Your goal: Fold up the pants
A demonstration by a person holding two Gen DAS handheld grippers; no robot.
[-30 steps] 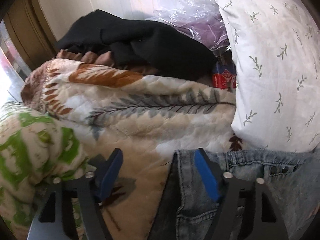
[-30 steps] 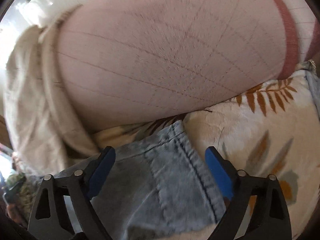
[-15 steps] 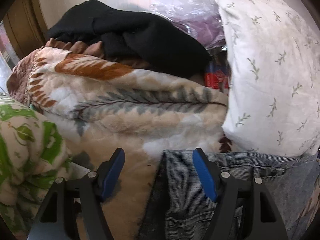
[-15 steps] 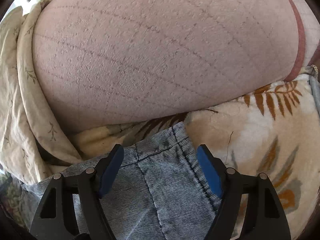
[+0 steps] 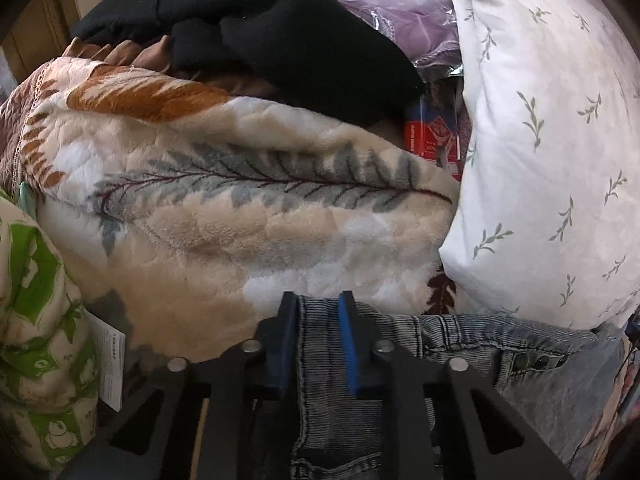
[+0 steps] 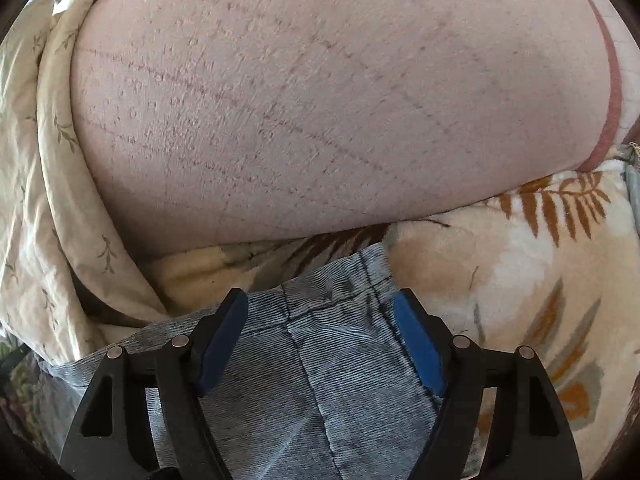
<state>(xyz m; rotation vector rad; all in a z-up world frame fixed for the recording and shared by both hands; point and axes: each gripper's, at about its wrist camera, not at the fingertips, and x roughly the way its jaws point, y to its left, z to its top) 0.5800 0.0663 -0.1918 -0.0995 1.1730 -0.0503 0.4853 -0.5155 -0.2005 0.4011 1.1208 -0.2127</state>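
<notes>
1. The left gripper (image 5: 318,312) has its blue pads nearly together, pinching the folded corner of the jeans (image 5: 460,344) at the waistband.
2. From that corner the waistband runs off to the right along the foot of the white pillow (image 5: 540,140) – buttons show on it.
3. The right gripper (image 6: 320,320) stands wide apart over the other end of the jeans (image 6: 320,360), gripping nothing; the hem edge points away from the camera.
4. The jeans lie on a fleece blanket (image 5: 240,220) with a leaf print.
5. Close ahead – a pink cushion (image 6: 320,100) beyond the hem; black clothing (image 5: 260,28) sits on top of the bunched blanket.
</notes>
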